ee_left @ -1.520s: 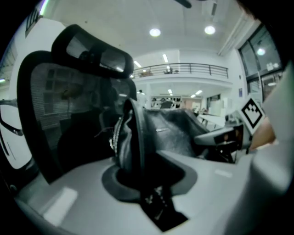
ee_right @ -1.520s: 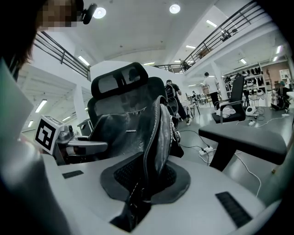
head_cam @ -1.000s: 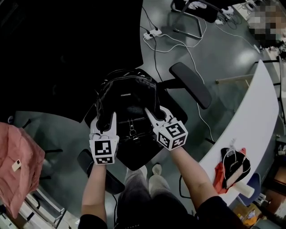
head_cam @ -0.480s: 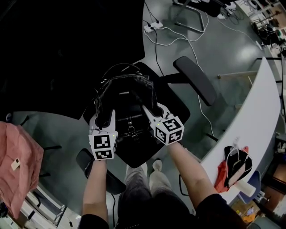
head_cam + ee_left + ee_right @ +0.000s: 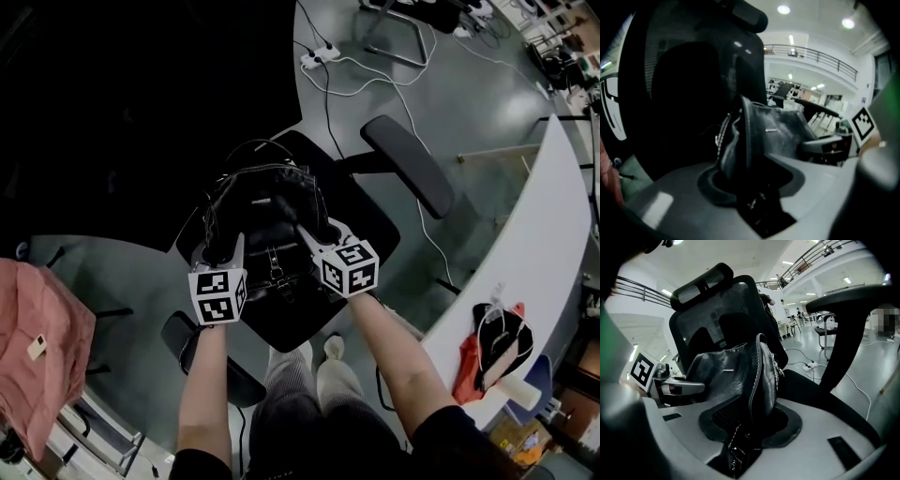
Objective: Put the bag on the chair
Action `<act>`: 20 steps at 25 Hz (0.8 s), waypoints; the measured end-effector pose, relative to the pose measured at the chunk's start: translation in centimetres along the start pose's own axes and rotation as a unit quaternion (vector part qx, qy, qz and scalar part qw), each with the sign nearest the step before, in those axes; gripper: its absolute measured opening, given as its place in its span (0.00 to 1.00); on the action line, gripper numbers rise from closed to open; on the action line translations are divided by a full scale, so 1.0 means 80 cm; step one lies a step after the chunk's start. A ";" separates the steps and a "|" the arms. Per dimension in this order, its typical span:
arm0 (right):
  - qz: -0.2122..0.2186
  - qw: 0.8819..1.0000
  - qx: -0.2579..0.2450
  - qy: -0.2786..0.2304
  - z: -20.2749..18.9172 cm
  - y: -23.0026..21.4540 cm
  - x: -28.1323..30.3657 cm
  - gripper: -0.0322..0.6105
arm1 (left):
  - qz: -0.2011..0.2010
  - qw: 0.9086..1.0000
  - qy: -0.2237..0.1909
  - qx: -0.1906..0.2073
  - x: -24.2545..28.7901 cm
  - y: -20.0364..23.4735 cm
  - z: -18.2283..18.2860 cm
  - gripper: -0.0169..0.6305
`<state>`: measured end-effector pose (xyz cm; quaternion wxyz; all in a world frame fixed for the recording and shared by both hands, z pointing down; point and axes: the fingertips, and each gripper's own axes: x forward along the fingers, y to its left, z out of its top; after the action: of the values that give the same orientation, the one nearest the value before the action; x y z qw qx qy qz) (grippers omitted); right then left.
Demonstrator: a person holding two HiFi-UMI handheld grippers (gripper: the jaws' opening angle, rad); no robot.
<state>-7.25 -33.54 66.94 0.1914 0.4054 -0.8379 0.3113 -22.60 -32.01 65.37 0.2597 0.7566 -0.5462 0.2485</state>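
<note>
The bag is down on the chair. It stands upright on the seat, its back toward the chair's backrest, and it looks settled there with its weight on the cushion. By my reading the placing itself is done, and only the let-go and the pull-away are left for you.

Your left tool sits at the bag's left side, over the chair's front left part, and your right tool is at the bag's right side, over the front middle of the seat. Both point in toward the chair's backrest.

Look at the jaws. On the left tool they are opening, and the bag's folded left edge with its chain trim stands in the gap between them. The pads look parted from the leather rather than biting it. On the right tool the jaws are opening too, with the bag's stitched right seam rising straight up out of the gap, and again there is no clear squeeze on it.

So the bag is between both pairs of jaws but carried by the chair. I would expect it to stay upright once you draw back toward the chair's front edge, though soft leather like this may slump a little.
</note>
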 end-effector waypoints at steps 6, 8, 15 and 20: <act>-0.021 1.000 0.003 0.009 -0.003 -0.010 0.003 0.30 | 0.012 1.000 0.003 0.013 0.005 0.005 0.001 0.32; -0.025 1.000 0.007 0.015 -0.003 -0.011 0.002 0.33 | 0.016 1.000 0.005 0.013 0.004 0.006 0.001 0.36; -0.039 0.998 -0.003 0.039 -0.006 -0.007 -0.006 0.49 | 0.035 0.999 0.008 0.022 -0.012 0.009 0.007 0.53; -0.072 0.997 -0.004 0.036 0.007 -0.014 -0.026 0.52 | 0.030 0.999 -0.001 0.021 -0.030 0.004 0.016 0.54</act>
<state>-5.15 -33.30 65.75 0.2451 0.4520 -0.8006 0.3076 -23.47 -31.28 62.91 0.2354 0.7452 -0.5639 0.2669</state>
